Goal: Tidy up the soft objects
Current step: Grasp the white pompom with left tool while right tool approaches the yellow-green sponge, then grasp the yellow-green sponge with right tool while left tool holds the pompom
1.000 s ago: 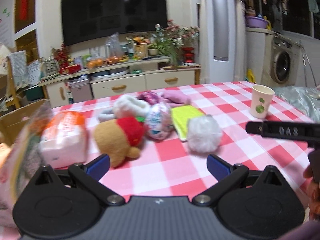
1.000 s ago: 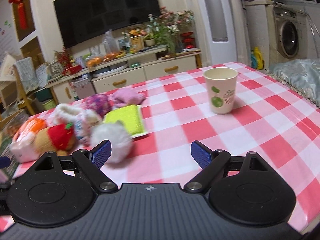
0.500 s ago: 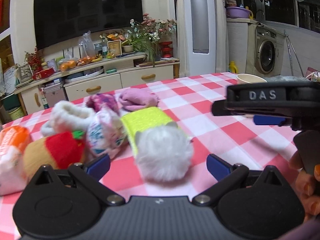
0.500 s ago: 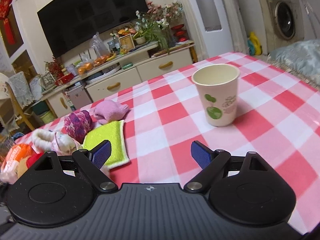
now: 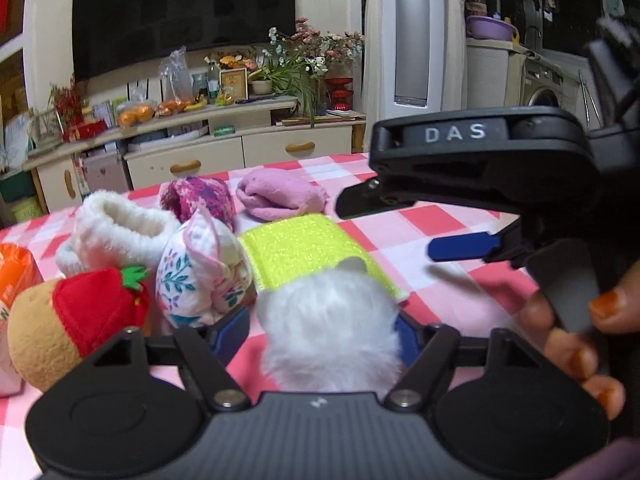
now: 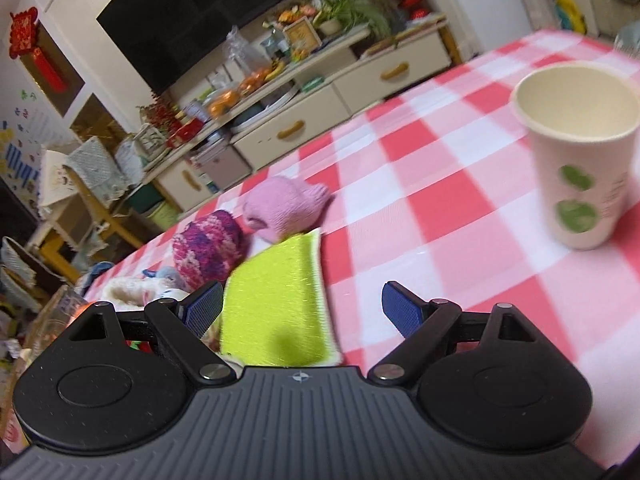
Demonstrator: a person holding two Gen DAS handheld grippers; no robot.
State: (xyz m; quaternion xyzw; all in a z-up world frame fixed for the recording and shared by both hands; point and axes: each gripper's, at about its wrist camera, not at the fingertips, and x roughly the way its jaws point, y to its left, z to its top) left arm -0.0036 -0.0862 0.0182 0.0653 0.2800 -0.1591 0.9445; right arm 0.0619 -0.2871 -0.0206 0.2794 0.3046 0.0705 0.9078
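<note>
Readable writing: "DAS" in white letters on the right gripper (image 5: 460, 248), seen side-on in left wrist view w/ one blue pad showing. No other legible text; green dots printed on paper cup (image 6: 576, 152), a fainter print beside them too blurred to read.

Left wrist view: left gripper (image 5: 322, 330) w/ fingers (image 5: 230, 330) just closing in on the white fluffy ball (image 5: 332, 332), ball between the pads, both pads against its fur, gripping it. Ball sits on the desk (image 5: 420, 220), red-and-white check cloth. Just beyond fingertips: yellow-green cloth (image 5: 308, 248). Left of the fingers: floral pouch (image 5: 200, 276), strawberry-hat plush (image 5: 76, 324), white fuzzy slipper (image 5: 116, 232). Farther ahead: purple knit ball (image 5: 200, 200) and pink sock roll (image 5: 280, 200). A hand (image 5: 576, 344) w/ orange nails at right, holding the right gripper's handle.

Only in right wrist view: paper cup, upright, well ahead & right of the right fingers (image 6: 400, 312). Right fingers wide apart, nothing held; near corner of yellow-green cloth lies between them, closer to the left pad. View tilted, somewhat blurred. White fluffy ball and left gripper not visible here.
</note>
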